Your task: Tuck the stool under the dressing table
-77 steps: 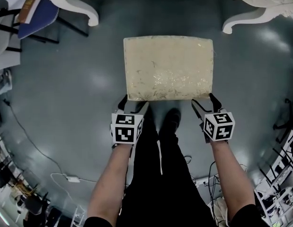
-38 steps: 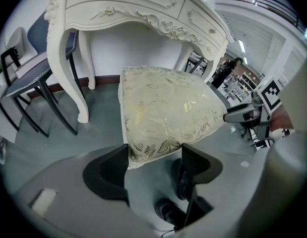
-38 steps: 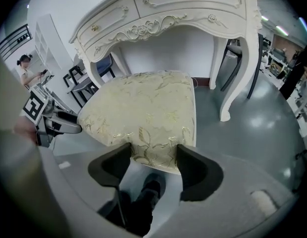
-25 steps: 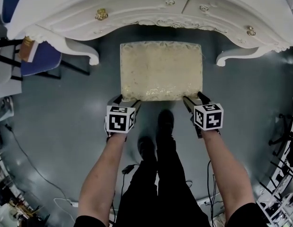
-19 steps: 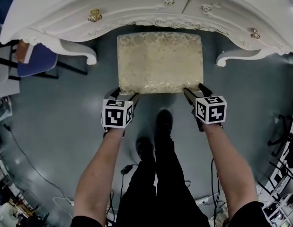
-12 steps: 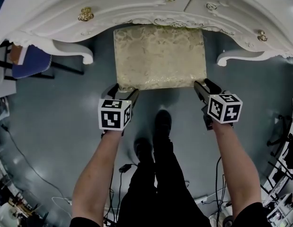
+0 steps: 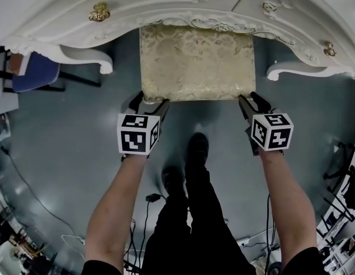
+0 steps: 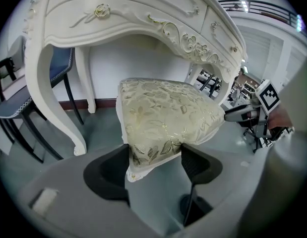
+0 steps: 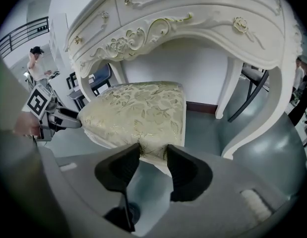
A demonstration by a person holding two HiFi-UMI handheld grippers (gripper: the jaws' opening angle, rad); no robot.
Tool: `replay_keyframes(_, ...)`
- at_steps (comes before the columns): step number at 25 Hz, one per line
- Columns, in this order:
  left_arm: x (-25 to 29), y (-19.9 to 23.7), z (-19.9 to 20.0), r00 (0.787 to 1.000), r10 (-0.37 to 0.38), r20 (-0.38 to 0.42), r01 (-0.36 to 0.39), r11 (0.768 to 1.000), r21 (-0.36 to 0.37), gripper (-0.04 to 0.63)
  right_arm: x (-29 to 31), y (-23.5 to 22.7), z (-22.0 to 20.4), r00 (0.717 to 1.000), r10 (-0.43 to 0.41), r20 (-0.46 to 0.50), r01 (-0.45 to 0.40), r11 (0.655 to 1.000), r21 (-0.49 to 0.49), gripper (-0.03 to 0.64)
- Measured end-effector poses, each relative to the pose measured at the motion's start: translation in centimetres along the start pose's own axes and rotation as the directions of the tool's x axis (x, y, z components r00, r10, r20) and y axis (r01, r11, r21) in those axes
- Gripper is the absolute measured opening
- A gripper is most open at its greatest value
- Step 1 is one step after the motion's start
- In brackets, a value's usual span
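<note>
The stool (image 7: 197, 62) has a cream and gold floral cushion, and its far edge lies under the front of the white dressing table (image 7: 62, 16). My left gripper (image 7: 149, 101) is at the cushion's near left corner. In the left gripper view that corner of the stool (image 8: 163, 118) fills the gap between the jaws of the left gripper (image 8: 155, 155), touching both pads. My right gripper (image 7: 252, 100) is at the near right corner. In the right gripper view its jaws are closing, and the right gripper (image 9: 153, 155) pinches the corner of the stool (image 9: 138, 115).
The table's curved legs (image 7: 97, 62) (image 7: 286, 70) stand on either side of the stool. A blue chair (image 7: 28, 73) is behind the left leg. The person's shoes (image 7: 197, 148) are just behind the stool, with cables (image 7: 148, 199) on the grey floor. A person (image 9: 36, 63) stands far off.
The stool has slid away from me, further under the dressing table, with both grippers following at its near corners. The right jaws have narrowed onto the cushion corner.
</note>
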State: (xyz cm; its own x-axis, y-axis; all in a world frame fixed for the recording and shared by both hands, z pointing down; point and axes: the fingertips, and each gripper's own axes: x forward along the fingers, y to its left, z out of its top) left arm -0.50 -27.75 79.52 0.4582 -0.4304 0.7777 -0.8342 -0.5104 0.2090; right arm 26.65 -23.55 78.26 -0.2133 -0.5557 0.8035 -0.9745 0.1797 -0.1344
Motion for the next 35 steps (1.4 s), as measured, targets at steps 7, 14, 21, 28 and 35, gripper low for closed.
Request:
replay_keyframes(7, 1.8, 0.8, 3.0, 0.999, 0.014, 0.042, -0.014, 1.000, 0.000, 0.351, 1.7, -1.7, 3.0, 0.999, -0.013, 0.044, 0.013, 1.000, -0.012, 0.176)
replay_keyframes(14, 3.3, 1.6, 5.7, 0.996, 0.006, 0.090, -0.008, 1.000, 0.011, 0.353, 3.2, -3.3, 5.8, 0.994, -0.032, 0.106, 0.033, 0.999, -0.017, 0.176)
replay_keyframes(21, 5.2, 3.3, 9.2, 0.984, 0.019, 0.178, -0.022, 1.000, 0.015, 0.353, 5.0, -4.3, 8.8, 0.984, -0.031, 0.178, 0.033, 0.999, -0.007, 0.175)
replay_keyframes(28, 5.2, 4.4, 10.4, 0.981, 0.042, 0.187, -0.040, 0.999, -0.013, 0.335, 5.0, -4.6, 10.3, 0.966, -0.041, 0.255, 0.019, 0.996, 0.088, 0.176)
replay_keyframes(35, 5.1, 4.7, 7.5, 0.989, 0.076, 0.129, -0.067, 0.995, -0.073, 0.164, 5.7, -4.5, 8.7, 0.973, -0.037, 0.227, 0.013, 0.994, 0.107, 0.072)
